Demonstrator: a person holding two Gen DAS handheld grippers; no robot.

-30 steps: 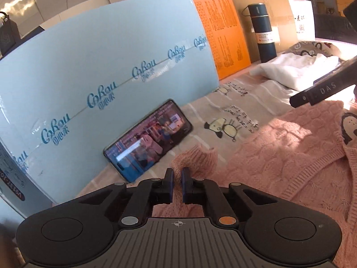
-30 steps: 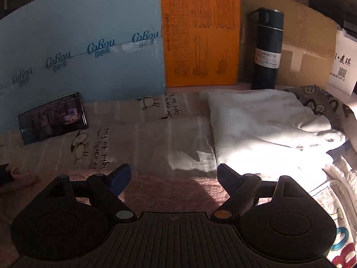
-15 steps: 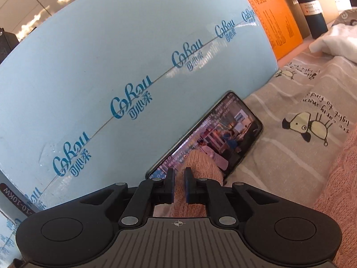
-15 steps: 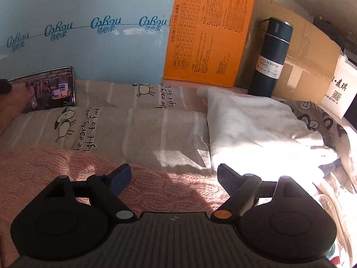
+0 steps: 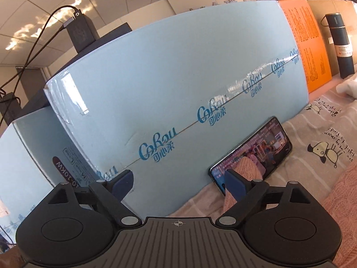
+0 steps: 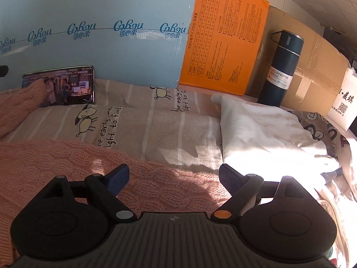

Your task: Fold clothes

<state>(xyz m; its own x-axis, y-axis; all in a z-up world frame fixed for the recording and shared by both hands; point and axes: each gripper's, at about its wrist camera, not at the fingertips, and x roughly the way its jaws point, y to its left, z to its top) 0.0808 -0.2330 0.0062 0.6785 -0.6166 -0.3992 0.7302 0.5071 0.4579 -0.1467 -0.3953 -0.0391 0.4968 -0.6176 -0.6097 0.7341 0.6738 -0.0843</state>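
A pink cable-knit sweater [image 6: 67, 163] lies spread on the printed bedsheet [image 6: 160, 125]. Its sleeve [image 6: 20, 102] stretches out to the left, the cuff [image 5: 247, 169] lying in front of a phone. My left gripper [image 5: 178, 182] is open and empty, the cuff just beyond its right finger [image 5: 234, 184]. My right gripper [image 6: 173, 178] is open and empty, hovering over the sweater's upper edge.
A phone [image 6: 67, 87] with a lit screen leans on a pale blue Cokou box [image 5: 178, 84]. An orange box [image 6: 225, 44], a dark vacuum bottle [image 6: 281, 67] and brown cardboard stand along the back. A folded white garment [image 6: 263, 129] lies at the right.
My left gripper carried the sleeve cuff out to the left toward the phone, then opened and let it go. My right gripper stayed open and rose slightly over the sweater.
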